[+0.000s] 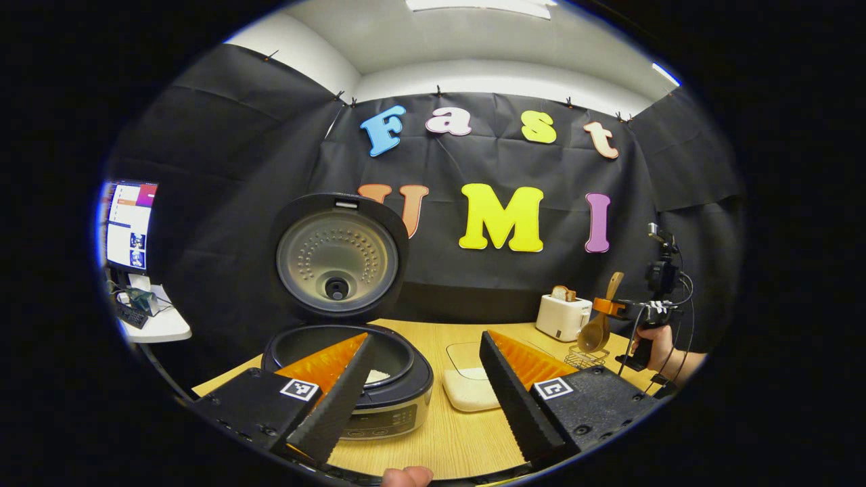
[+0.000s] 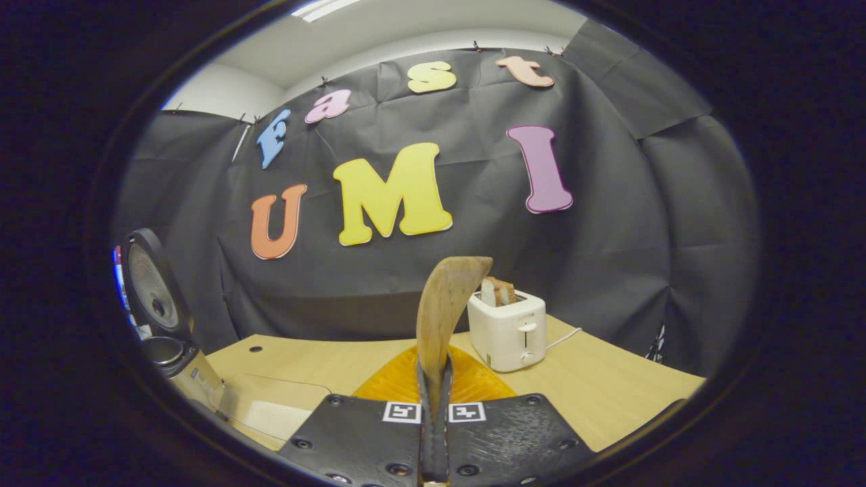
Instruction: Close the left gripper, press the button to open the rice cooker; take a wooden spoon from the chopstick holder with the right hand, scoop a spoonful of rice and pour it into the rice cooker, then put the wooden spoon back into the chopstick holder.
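My right gripper (image 2: 434, 406) is clenched on the wooden spoon (image 2: 443, 311): both fingers press flat against its handle, and the pale, grained wood rises upright between them to a rounded, slanted end. In the left gripper view that same gripper (image 1: 612, 308) hangs above the far right corner of the table (image 1: 446, 433), the spoon's (image 1: 597, 328) smooth oval bowl pointing down, just over a small wire chopstick holder (image 1: 584, 356) standing near that corner. A hand (image 1: 659, 341) grips the handle beneath it.

My left gripper (image 1: 426, 392) is released, its two ribbed, wedge-shaped fingers (image 1: 335, 399) spread wide with nothing between them. Behind the left finger sits the rice cooker (image 1: 379, 399), round and dark-rimmed with a pale front panel, at the table's near left part. Its lid (image 1: 338, 253) stands upright and open, showing a dull metal inner plate dotted with small dimples; a little white rice lies in the pot. Just right of the cooker is a shallow, rounded, clear container of rice (image 1: 470, 389).

A white, boxy toaster (image 2: 507, 328) with a slice of bread in its slot stands at the far edge of the light wooden table; the right gripper view shows its front lever and cord, which the left gripper view does not resolve. The left gripper view alone takes in a monitor (image 1: 128, 226) on a side desk.
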The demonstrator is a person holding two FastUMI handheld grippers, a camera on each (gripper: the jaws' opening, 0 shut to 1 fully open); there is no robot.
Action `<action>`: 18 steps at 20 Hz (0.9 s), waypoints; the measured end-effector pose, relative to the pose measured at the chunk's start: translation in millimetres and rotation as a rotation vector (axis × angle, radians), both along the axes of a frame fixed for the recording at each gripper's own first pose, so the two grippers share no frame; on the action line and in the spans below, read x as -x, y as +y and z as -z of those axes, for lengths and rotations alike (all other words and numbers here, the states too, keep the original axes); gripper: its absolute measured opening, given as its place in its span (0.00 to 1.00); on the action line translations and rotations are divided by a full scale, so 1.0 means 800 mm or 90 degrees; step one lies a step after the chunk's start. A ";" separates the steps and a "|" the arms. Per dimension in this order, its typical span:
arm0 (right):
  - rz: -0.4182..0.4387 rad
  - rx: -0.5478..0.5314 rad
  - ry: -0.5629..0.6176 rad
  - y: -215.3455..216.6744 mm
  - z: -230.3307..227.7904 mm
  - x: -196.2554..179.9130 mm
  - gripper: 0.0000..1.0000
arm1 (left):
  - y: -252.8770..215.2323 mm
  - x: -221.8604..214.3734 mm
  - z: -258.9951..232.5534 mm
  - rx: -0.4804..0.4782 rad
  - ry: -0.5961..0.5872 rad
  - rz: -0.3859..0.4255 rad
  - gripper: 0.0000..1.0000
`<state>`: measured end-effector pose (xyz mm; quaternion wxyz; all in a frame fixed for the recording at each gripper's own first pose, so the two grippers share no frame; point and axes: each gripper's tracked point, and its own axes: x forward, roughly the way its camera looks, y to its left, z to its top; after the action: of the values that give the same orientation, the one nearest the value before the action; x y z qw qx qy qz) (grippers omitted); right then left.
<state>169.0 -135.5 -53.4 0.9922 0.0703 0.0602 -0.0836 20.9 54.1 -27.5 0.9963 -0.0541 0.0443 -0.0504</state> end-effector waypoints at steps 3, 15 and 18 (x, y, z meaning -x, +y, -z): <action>0.010 -0.007 0.017 -0.006 0.033 -0.001 0.00 | 0.004 0.001 0.000 0.000 0.001 -0.004 0.99; -0.015 0.003 0.049 0.009 0.069 0.003 0.12 | 0.012 0.002 0.000 -0.011 0.003 -0.012 0.99; -0.018 0.014 0.047 0.006 0.068 0.007 0.16 | 0.010 0.005 -0.006 -0.012 -0.003 -0.010 0.99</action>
<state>163.4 -130.9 -107.8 0.9911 0.0550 0.0967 -0.0726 16.7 62.0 -22.9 0.9972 -0.0449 0.0421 -0.0419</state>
